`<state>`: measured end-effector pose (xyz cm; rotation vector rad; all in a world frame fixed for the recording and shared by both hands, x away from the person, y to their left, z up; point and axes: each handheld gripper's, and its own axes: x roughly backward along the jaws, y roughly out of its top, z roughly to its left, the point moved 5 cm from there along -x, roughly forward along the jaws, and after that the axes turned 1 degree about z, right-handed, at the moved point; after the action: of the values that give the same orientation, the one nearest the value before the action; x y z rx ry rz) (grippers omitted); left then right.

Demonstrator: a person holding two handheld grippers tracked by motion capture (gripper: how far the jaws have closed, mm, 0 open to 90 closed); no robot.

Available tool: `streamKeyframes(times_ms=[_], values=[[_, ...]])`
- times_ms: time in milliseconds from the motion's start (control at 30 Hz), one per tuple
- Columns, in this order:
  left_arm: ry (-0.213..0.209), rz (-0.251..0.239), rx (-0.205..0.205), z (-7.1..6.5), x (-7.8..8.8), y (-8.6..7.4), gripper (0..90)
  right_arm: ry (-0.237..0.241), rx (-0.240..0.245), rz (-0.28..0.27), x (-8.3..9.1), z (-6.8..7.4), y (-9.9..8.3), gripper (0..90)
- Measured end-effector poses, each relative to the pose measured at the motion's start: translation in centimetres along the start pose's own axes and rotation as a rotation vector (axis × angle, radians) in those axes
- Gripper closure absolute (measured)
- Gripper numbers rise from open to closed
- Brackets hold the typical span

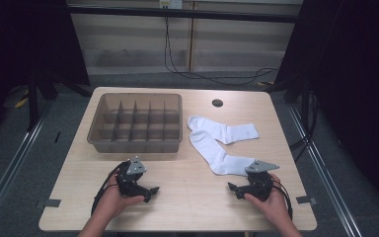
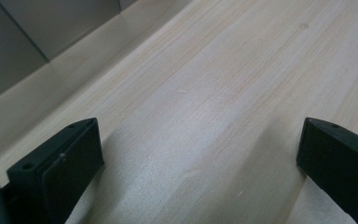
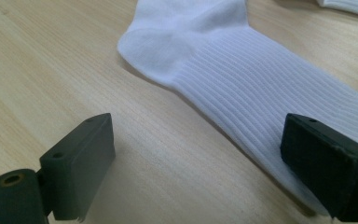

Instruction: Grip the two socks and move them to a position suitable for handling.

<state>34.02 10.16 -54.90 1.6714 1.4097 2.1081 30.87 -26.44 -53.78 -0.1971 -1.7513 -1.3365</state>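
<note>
High view: left hand-held gripper [image 1: 150, 191] & right hand-held gripper [image 1: 233, 188] rest low on the counter [image 1: 192, 197], jaws spread wide, nothing between them. Two white socks [image 1: 217, 143] lie just ahead of the right one; nearer sock [image 3: 242, 70] reaches beside its jaw. Divided tray [image 1: 135, 121] sits ahead of the left one.

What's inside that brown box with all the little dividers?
The compartments of the divided tray that face the high view look empty, showing bare brown floor. The near wall hides the bottoms of the front row, so something small lying there cannot be ruled out.
</note>
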Motion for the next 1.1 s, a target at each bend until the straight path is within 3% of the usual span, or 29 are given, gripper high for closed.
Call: streamKeyframes(times_ms=[300, 433, 467, 533, 600, 733, 833, 1000, 1033, 1100], values=[[0.004, -0.008, 0.015, 0.0, 0.0, 0.0, 1.2, 0.000, -0.001, 0.003, 0.0, 0.0, 0.0, 9.6], [0.016, -0.001, 0.036, 0.1, 0.3, 0.0, 4.4, 0.012, 0.017, 0.075, 0.4, -0.1, 0.4, 14.7], [0.022, 0.014, 0.039, 0.1, 0.4, 0.0, 9.4, 0.016, 0.008, 0.101, 0.7, -0.3, 0.6, 15.9], [0.029, 0.028, 0.049, 0.1, 0.7, 0.1, 12.7, 0.030, -0.008, 0.103, 0.8, -0.4, 0.7, 16.6], [0.021, 0.022, 0.090, 0.4, 0.9, 0.2, 16.2, 0.062, -0.047, 0.120, 1.1, -0.9, 1.2, 21.2], [0.032, 0.051, 0.096, 0.5, 1.1, 0.2, 17.4, 0.054, -0.084, 0.114, 1.3, -1.4, 2.1, 21.3], [0.034, 0.068, 0.128, 0.5, 1.3, 0.3, 18.2, 0.054, -0.107, 0.113, 1.1, -1.8, 3.7, 23.3], [0.020, 0.103, 0.187, 0.6, 1.6, 0.5, 20.5, 0.058, -0.098, 0.145, 0.0, -2.0, 5.4, 24.2], [0.020, 0.103, 0.218, 0.7, 1.8, 0.5, 21.3, 0.063, -0.085, 0.151, -0.6, -2.1, 6.3, 24.8], [0.017, 0.101, 0.228, 0.8, 1.9, 0.6, 22.1, 0.057, -0.075, 0.158, -0.9, -2.1, 6.7, 24.9]])
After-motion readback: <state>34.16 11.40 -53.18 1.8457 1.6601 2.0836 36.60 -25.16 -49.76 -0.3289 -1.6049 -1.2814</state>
